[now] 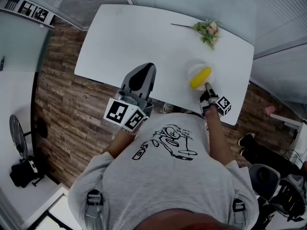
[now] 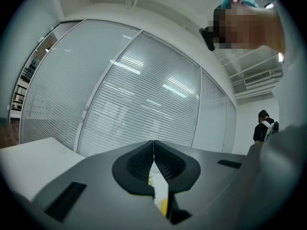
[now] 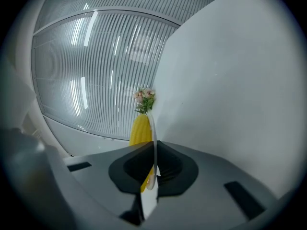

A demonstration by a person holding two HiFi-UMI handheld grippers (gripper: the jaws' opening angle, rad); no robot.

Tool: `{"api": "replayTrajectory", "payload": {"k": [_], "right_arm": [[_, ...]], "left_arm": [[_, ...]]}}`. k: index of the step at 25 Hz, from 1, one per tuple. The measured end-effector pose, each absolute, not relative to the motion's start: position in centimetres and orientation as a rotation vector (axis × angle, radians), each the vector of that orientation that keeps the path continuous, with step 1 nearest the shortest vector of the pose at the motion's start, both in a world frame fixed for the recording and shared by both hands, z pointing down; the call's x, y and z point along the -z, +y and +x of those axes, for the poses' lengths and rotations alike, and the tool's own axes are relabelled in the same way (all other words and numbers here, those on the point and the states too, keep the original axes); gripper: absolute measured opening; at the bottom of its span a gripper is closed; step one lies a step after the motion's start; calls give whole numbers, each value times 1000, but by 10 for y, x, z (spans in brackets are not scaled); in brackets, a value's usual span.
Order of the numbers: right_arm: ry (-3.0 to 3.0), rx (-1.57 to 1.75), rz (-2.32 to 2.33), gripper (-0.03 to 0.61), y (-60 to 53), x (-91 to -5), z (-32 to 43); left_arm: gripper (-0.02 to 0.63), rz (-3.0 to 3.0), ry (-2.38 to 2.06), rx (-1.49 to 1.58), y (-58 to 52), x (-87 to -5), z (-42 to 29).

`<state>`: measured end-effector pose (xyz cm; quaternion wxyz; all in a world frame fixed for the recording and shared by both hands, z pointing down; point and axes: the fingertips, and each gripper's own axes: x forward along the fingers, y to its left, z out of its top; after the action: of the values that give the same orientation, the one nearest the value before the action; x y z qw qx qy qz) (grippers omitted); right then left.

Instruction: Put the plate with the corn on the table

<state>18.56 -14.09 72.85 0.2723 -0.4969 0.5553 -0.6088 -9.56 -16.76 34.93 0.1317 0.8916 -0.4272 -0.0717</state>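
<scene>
A small white plate (image 1: 194,69) with a yellow corn cob (image 1: 200,77) sits low over the white table (image 1: 144,37), near its front right edge. My right gripper (image 1: 207,86) is shut on the plate's near rim. In the right gripper view the rim (image 3: 153,143) runs edge-on between the pads, with the corn (image 3: 140,130) on the left of it. Whether the plate touches the table I cannot tell. My left gripper (image 1: 143,71) hovers at the table's front edge, left of the plate. It is shut (image 2: 153,151) with nothing in it.
A sprig of flowers (image 1: 209,31) lies at the table's far right; it shows beyond the corn (image 3: 145,99) too. Glass walls with blinds stand behind the table. Another person (image 2: 264,126) stands at the right. A fan (image 1: 17,137) is on the floor at the left.
</scene>
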Motion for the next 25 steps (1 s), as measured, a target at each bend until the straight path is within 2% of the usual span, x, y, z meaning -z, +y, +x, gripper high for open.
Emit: {"api": "replayTrajectory", "payload": {"k": [25], "right_arm": [[1461, 1677, -1418, 14, -140, -751, 193]], "left_arm": [[20, 2588, -1233, 207, -162, -348, -99]]}}
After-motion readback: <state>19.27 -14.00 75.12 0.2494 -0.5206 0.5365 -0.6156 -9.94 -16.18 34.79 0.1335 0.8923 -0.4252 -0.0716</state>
